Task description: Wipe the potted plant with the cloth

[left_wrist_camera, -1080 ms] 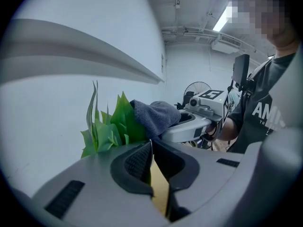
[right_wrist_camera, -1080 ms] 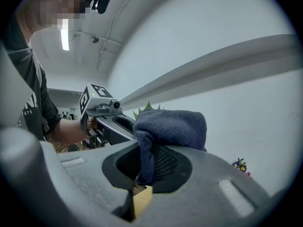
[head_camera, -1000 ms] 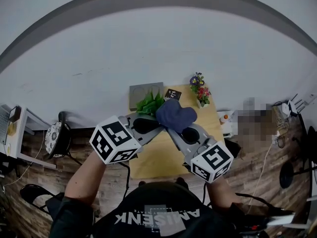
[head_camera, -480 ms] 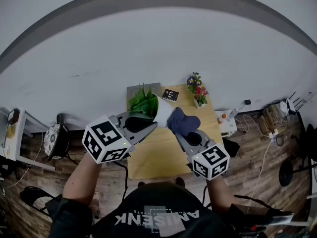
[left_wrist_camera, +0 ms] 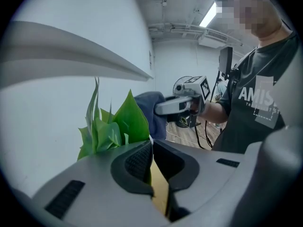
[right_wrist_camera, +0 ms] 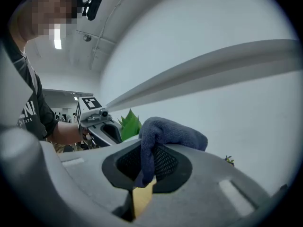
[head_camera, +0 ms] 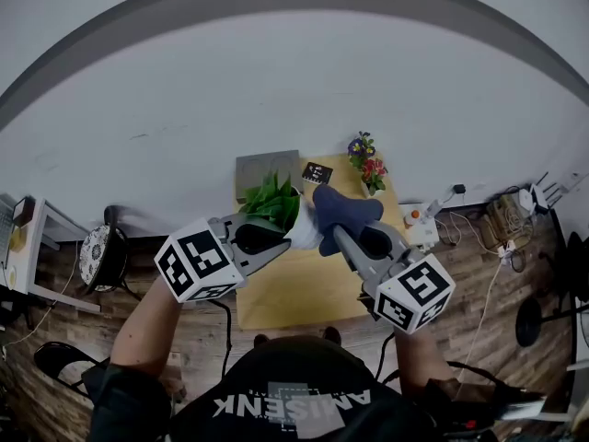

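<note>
Over the wooden table (head_camera: 281, 295), your left gripper (head_camera: 288, 234) clamps the potted plant (head_camera: 273, 201); your right gripper (head_camera: 332, 232) pinches the cloth (head_camera: 344, 211) beside it. Wiping seems unfinished.

I'd call this a lab or recording room, not a home. A bare white wall (head_camera: 276, 90) stands behind one small wooden table (head_camera: 276, 295) on a wood-plank floor (head_camera: 479, 247). Loose cables (head_camera: 498, 284) trail over the planks near a round stand base (head_camera: 543, 320). A printed marker card (head_camera: 318, 173) lies on the table, and my left gripper (head_camera: 293, 231) and right gripper (head_camera: 332, 232) carry cubes of the same square markers. Overhead, a strip light (left_wrist_camera: 208, 15) hangs from an unfinished ceiling with exposed pipes (left_wrist_camera: 189, 30).
</note>
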